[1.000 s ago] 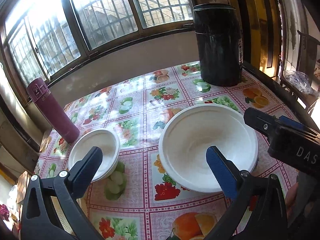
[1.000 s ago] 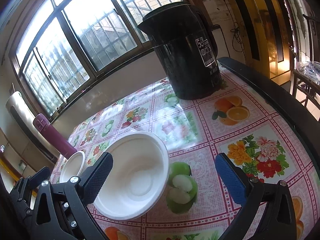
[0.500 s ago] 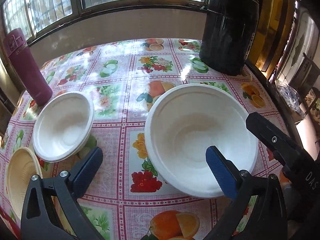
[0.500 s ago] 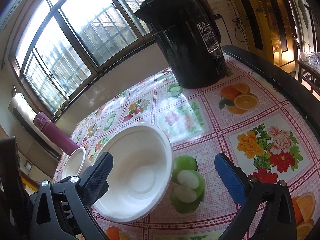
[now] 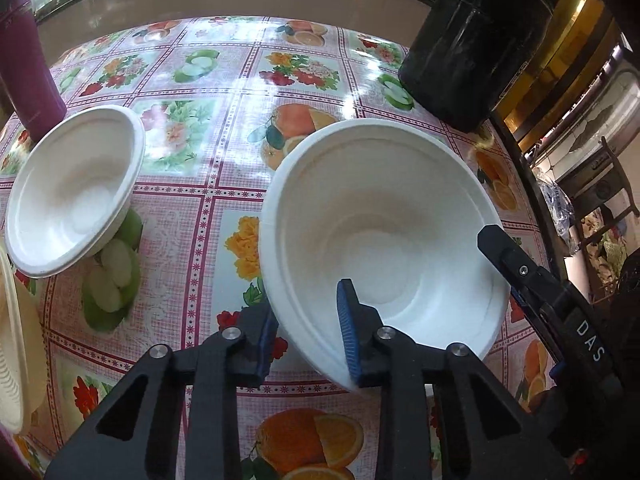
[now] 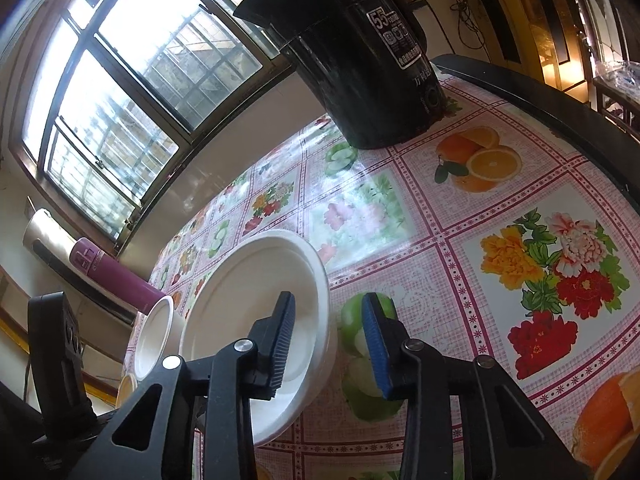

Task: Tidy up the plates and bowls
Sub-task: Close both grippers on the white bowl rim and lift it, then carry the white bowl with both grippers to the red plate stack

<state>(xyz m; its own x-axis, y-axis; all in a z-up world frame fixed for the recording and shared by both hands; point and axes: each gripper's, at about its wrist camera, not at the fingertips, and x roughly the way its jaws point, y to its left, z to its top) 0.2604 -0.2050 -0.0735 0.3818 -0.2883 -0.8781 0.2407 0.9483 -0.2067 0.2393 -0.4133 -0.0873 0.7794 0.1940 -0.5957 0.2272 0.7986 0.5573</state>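
Observation:
A large white bowl sits on the flowered tablecloth; it also shows in the right wrist view. My left gripper straddles its near-left rim, one finger inside and one outside, jaws narrowed around the wall. My right gripper straddles its right rim the same way, with a gap still showing. A smaller white bowl stands to the left, also seen in the right wrist view. A tan ribbed plate lies at the far left edge.
A tall black kettle stands at the back right, also in the right wrist view. A maroon flask stands at the back left. The table's dark edge runs along the right.
Both grippers moved in onto the large bowl's rim and their jaws narrowed from wide open. The left camera tilted down toward the table.

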